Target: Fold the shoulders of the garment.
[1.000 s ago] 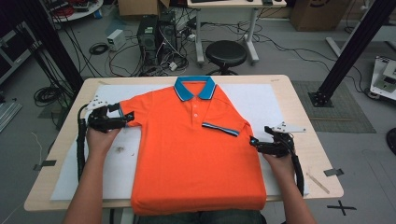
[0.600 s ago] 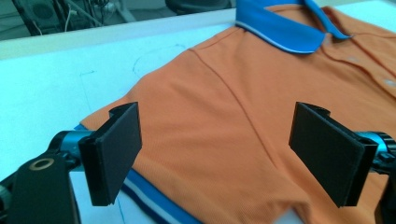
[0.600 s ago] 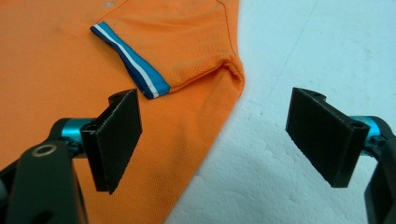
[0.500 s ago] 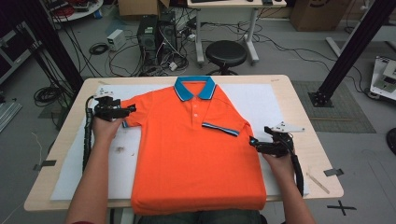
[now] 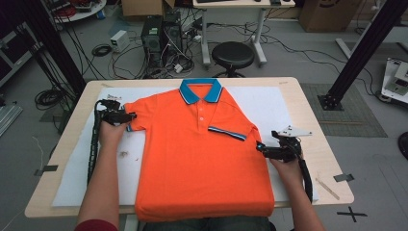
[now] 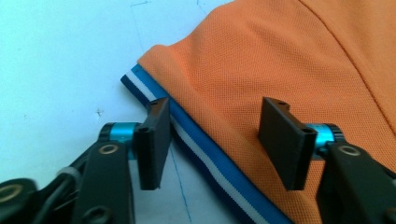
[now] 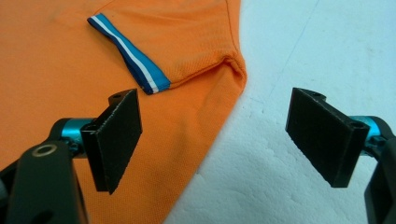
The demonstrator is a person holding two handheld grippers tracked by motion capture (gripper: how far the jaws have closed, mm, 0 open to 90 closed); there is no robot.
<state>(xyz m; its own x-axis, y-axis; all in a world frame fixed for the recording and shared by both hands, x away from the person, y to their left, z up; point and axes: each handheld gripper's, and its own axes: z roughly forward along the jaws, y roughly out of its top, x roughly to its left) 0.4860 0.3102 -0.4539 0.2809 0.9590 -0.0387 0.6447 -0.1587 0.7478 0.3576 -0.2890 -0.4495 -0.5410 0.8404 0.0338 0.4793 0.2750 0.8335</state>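
Two claws spread, pinching nothing: left gripper slid up within a second from nine to ten o'clock of the orange polo shirt, flat mid-table, now straddling its striped sleeve cuff, right gripper parked at three o'clock, likely readying a sleeve fold.

No text, label, brand or number can be read anywhere in these views. The orange polo shirt carries no print or logo, only plain blue and white striping on its sleeve cuffs and a plain blue collar. The one sign that can be made out is a black cross of tape stuck on the floor at the near right. A cardboard box at the far right has a dark mark on its side, too small and blurred to read.
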